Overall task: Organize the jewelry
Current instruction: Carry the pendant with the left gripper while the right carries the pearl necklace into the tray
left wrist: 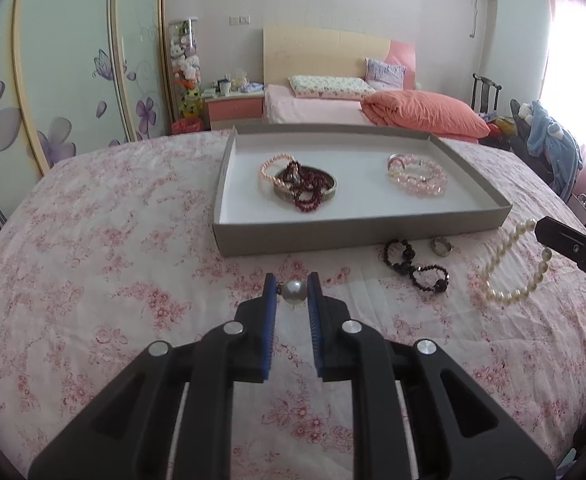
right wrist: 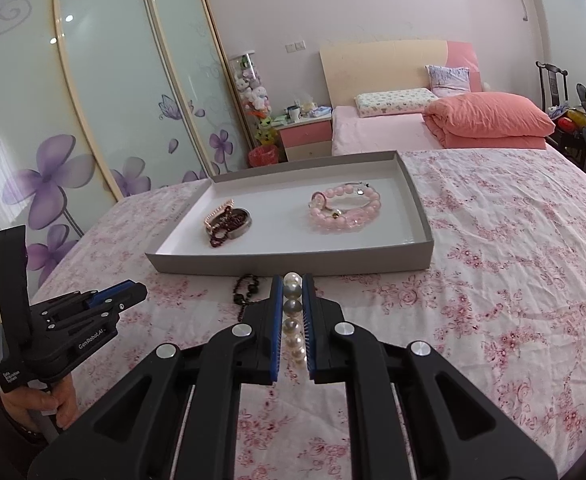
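A grey box lid tray [left wrist: 357, 232] [right wrist: 293, 266] lies on the floral bedspread. It holds a pink pearl bracelet [left wrist: 271, 164], a metal bangle [left wrist: 329, 194] with dark red beads [left wrist: 309, 190], and pink bead bracelets [left wrist: 419, 178] [right wrist: 345, 210]. My left gripper [left wrist: 292, 292] is shut on a pearl earring [left wrist: 294, 292] just in front of the tray. My right gripper [right wrist: 292, 320] is shut on a white pearl bracelet [right wrist: 293, 320], which also shows at the right in the left wrist view [left wrist: 509, 272].
On the bedspread in front of the tray lie dark bead bracelets [left wrist: 413, 266] [right wrist: 247, 292] and a silver ring [left wrist: 442, 246]. A second bed with an orange quilt [left wrist: 421, 114], a nightstand [left wrist: 235, 110] and wardrobe doors [right wrist: 73, 120] stand behind.
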Motion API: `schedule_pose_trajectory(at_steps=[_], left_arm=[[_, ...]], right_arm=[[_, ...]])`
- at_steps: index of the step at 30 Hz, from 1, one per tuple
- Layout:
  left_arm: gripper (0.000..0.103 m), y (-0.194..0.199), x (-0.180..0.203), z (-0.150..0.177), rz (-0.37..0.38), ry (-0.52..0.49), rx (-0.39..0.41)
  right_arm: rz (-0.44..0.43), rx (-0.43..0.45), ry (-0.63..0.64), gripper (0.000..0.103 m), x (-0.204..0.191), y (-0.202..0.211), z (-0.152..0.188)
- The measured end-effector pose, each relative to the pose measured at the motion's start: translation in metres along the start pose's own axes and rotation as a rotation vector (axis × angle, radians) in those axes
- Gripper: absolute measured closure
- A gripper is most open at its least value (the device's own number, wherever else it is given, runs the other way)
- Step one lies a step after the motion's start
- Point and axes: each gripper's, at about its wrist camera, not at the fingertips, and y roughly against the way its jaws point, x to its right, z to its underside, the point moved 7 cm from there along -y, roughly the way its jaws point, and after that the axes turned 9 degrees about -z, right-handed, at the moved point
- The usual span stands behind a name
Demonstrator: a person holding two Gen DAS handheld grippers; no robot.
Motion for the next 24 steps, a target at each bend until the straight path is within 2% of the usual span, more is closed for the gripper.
schedule_pose_trajectory(at_steps=[11, 20, 24], left_arm=[[0.087, 0.039, 0.004, -0.019, -0.021, -0.004, 0.156], [0.087, 0.078, 0.015, -0.035, -0.027, -0.006, 0.295], [0.087, 0.087, 0.014, -0.040, -0.023, 0.007, 0.326]], right_arm=[[0.017, 0.097, 0.033, 0.093, -0.014, 0.022, -0.013], [0.051, 0.247, 0.106, 0.093, -0.037, 0.052, -0.034], [0.070, 0.297, 0.151, 0.093, -0.046, 0.062, -0.039]])
